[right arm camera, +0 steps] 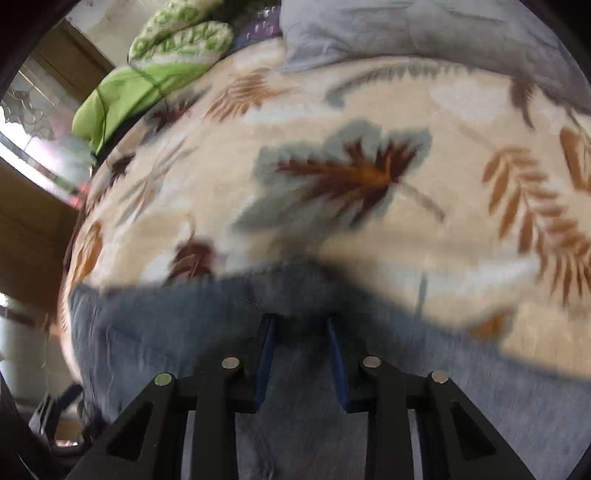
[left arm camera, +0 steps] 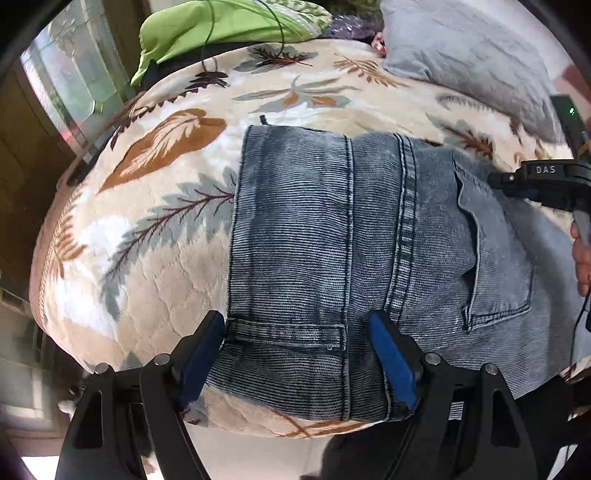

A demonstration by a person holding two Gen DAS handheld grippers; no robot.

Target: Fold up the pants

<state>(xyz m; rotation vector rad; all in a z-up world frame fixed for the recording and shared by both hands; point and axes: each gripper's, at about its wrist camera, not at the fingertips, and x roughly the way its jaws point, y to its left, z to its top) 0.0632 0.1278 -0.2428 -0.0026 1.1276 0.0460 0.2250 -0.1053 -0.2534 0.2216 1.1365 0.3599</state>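
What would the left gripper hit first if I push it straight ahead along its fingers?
Most likely the folded jeans: the left gripper is open with the denim directly between and ahead of its fingers. Beyond them lies the leaf-print blanket. Height above the fabric is unclear.

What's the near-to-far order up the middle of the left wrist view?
Left gripper, jaws open → folded jeans → leaf-print blanket → green cloth; a grey pillow lies far right at about the same depth.
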